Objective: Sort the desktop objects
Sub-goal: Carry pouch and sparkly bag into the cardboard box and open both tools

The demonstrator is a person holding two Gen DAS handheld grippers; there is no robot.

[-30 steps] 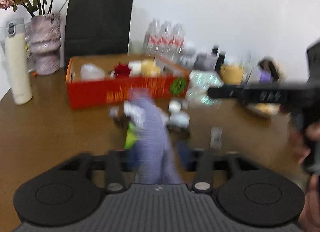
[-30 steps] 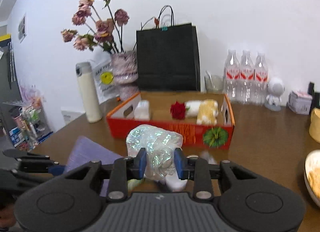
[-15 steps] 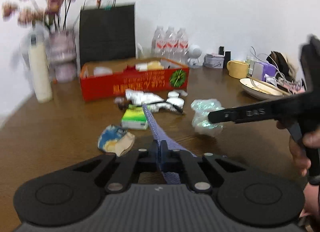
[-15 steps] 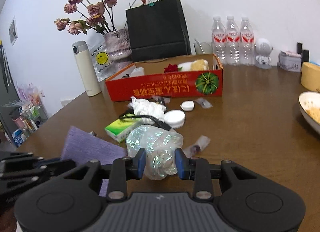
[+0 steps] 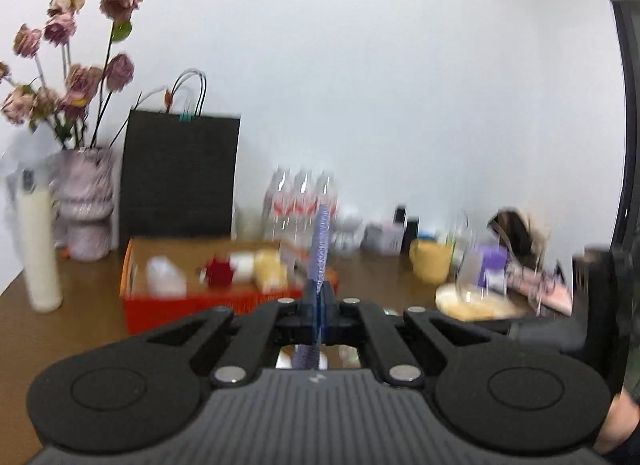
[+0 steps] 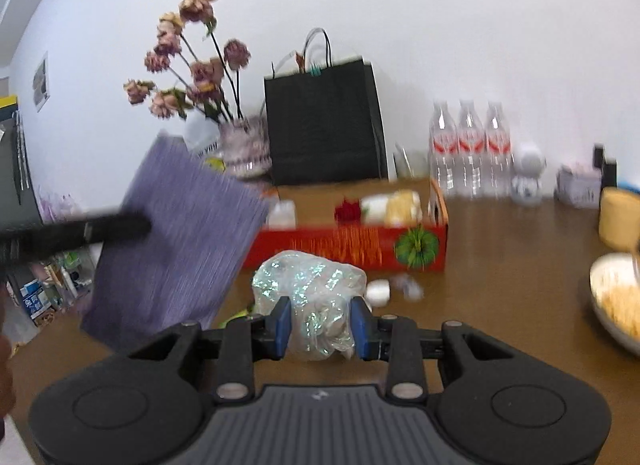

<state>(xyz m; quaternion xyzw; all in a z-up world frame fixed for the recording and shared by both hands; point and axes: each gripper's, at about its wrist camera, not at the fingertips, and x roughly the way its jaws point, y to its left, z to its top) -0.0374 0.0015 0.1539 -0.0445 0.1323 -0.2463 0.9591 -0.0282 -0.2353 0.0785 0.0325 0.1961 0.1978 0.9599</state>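
Note:
My left gripper (image 5: 319, 315) is shut on a purple cloth (image 5: 320, 249), seen edge-on and sticking up in the left wrist view. In the right wrist view the same cloth (image 6: 180, 249) hangs flat at the left, held up in the air by the left gripper's fingers (image 6: 116, 227). My right gripper (image 6: 320, 329) is shut on a crumpled iridescent plastic bag (image 6: 312, 285), held above the table. The red cardboard box (image 6: 352, 245) stands behind it with a red rose (image 6: 347, 211) and pale items inside. It also shows in the left wrist view (image 5: 192, 305).
A black paper bag (image 6: 324, 125), a vase of dried roses (image 6: 240, 145), three water bottles (image 6: 470, 145) and a white figurine (image 6: 528, 173) line the back wall. A white thermos (image 5: 38, 249) stands left. A yellow mug (image 5: 432, 265) and a food bowl (image 6: 616, 297) sit right. Small white items (image 6: 380, 289) lie before the box.
Both grippers have lifted and tilted up. The purple cloth has risen off the table and now hangs in the air. The plastic bag stays gripped.

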